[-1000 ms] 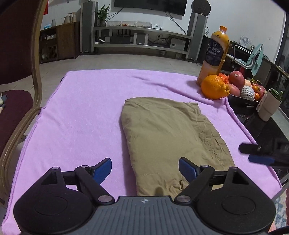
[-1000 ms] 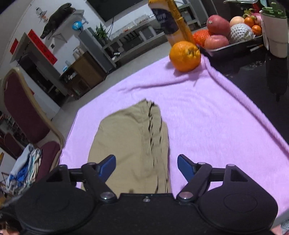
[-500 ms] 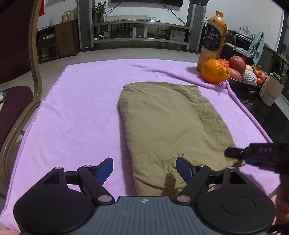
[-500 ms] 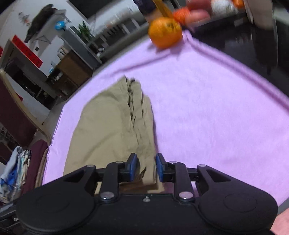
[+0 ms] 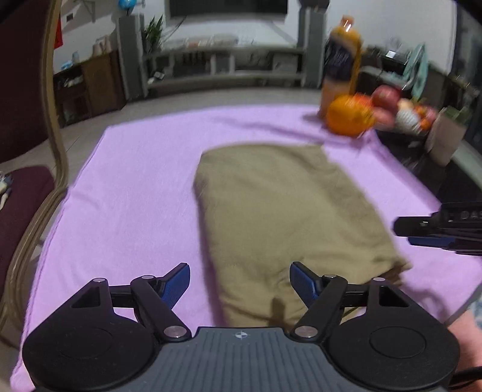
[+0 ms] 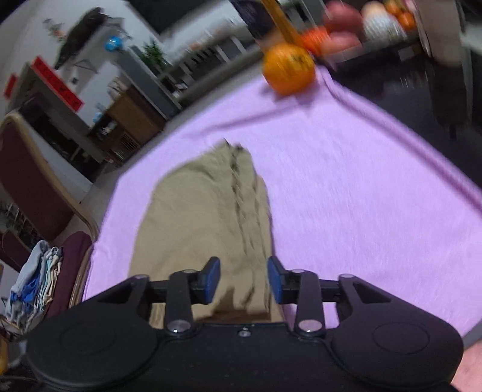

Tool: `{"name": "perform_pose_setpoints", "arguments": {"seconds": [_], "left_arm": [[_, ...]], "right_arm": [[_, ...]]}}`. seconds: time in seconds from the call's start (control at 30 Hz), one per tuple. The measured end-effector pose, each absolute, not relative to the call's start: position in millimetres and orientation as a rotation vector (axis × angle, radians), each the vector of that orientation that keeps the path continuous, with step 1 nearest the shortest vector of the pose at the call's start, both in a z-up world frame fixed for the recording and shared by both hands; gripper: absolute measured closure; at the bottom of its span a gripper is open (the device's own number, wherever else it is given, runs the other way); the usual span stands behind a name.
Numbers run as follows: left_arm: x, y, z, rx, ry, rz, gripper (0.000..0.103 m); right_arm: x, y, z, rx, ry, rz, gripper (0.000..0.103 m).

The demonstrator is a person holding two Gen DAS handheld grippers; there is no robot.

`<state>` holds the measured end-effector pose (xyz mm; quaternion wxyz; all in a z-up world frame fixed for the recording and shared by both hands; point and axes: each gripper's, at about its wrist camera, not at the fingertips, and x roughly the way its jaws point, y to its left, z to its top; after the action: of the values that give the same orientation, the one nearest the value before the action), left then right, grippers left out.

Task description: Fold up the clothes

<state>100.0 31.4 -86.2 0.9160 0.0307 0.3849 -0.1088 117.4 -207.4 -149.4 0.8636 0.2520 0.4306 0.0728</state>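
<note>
Khaki cotton trousers, folded rectangle on lilac-towelled counter; long axis runs away from me. My left tongs gape; right tongs, half-parted, empty, straddle the near hem, nearer.

A home living room, shown by a wall-mounted television above a long media shelf flanked by tall speakers, a potted plant, a maroon dining chair, and a tray of fruit on the tabletop.
</note>
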Motion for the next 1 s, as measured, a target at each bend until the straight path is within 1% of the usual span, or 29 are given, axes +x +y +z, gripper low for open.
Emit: {"name": "perform_pose_setpoints", "arguments": {"seconds": [0.03,0.07,0.1,0.13,0.17,0.27,0.37,0.47,0.57,0.63,0.67,0.73,0.8,0.83,0.9,1.0], "left_arm": [[98,31,-83,0.044,0.777,-0.249,0.04],[96,31,-80,0.025,0.761,-0.273,0.045],[97,28,-82,0.02,0.774,-0.286,0.052],[102,25,-91,0.036,0.813,-0.28,0.056],[106,22,-102,0.058,0.854,-0.266,0.061],[108,14,-118,0.127,0.886,-0.236,0.056],[109,15,-119,0.13,0.896,-0.229,0.055],[109,19,-115,0.118,0.899,-0.229,0.055],[103,26,-92,0.086,0.859,-0.243,0.055],[98,34,-68,0.037,0.776,-0.276,0.052],[98,37,-58,0.014,0.742,-0.288,0.047],[101,44,-45,-0.025,0.696,-0.298,0.046],[115,44,-44,-0.034,0.7,-0.283,0.049],[124,42,-47,-0.033,0.711,-0.279,0.051],[143,35,-56,-0.029,0.738,-0.278,0.063],[170,20,-80,0.015,0.794,-0.296,0.064]], "right_arm": [[117,-204,-149,0.496,0.899,0.162,0.061],[116,-200,-149,0.463,0.895,0.172,0.062],[116,-197,-149,0.431,0.892,0.182,0.071],[116,-193,-149,0.398,0.888,0.192,0.079],[115,-190,-149,0.366,0.883,0.202,0.089],[114,-179,-148,0.269,0.87,0.23,0.091],[112,-169,-148,0.172,0.855,0.259,0.097],[110,-170,-131,0.17,0.849,0.256,0.098],[107,-175,-108,0.204,0.847,0.241,0.095],[107,-182,-83,0.217,0.82,0.247,0.09],[107,-186,-67,0.22,0.797,0.256,0.087],[109,-192,-35,0.192,0.734,0.274,0.082],[116,-193,-6,0.125,0.66,0.285,0.075],[120,-193,4,0.08,0.622,0.29,0.074],[134,-190,16,-0.006,0.558,0.295,0.074],[164,-189,9,-0.055,0.508,0.301,0.074]]}}
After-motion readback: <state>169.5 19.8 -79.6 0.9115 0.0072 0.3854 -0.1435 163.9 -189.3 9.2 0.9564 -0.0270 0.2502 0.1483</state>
